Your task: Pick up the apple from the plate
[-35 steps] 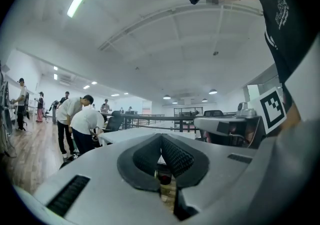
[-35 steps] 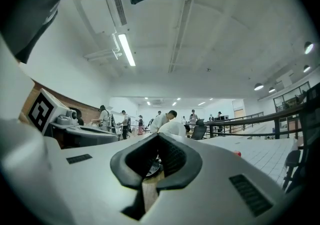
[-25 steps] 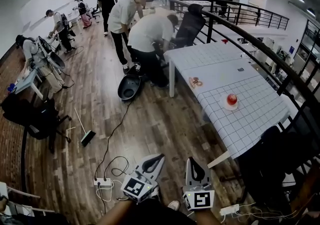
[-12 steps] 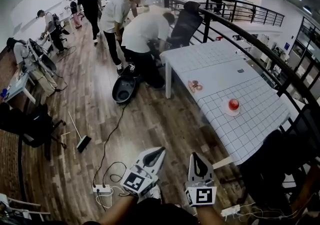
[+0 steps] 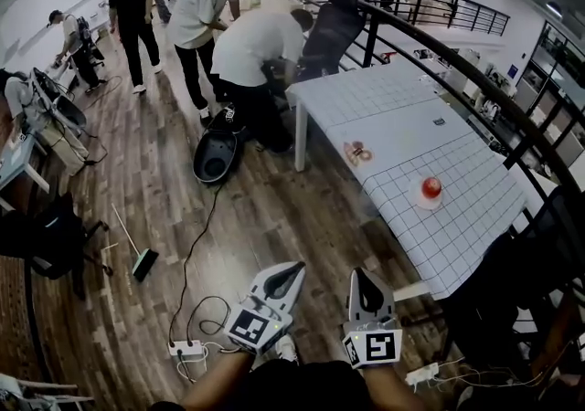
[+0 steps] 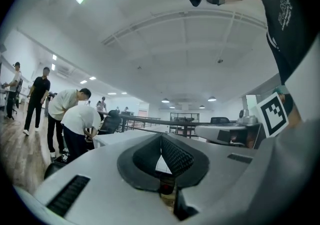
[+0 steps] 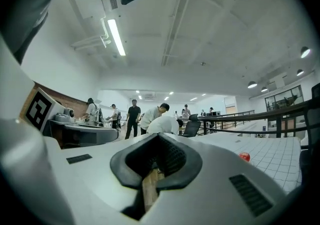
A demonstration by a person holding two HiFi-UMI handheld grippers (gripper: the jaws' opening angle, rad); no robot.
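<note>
White plate (image 5: 416,202) barely shows beneath red apple (image 5: 430,186)

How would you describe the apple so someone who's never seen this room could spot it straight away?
Find the long white gridded table running along the dark railing. Toward its near end sits a small white plate, and the apple rests on it. It is the only round red thing on the table; the other small item lies flat and brownish, farther along.
</note>
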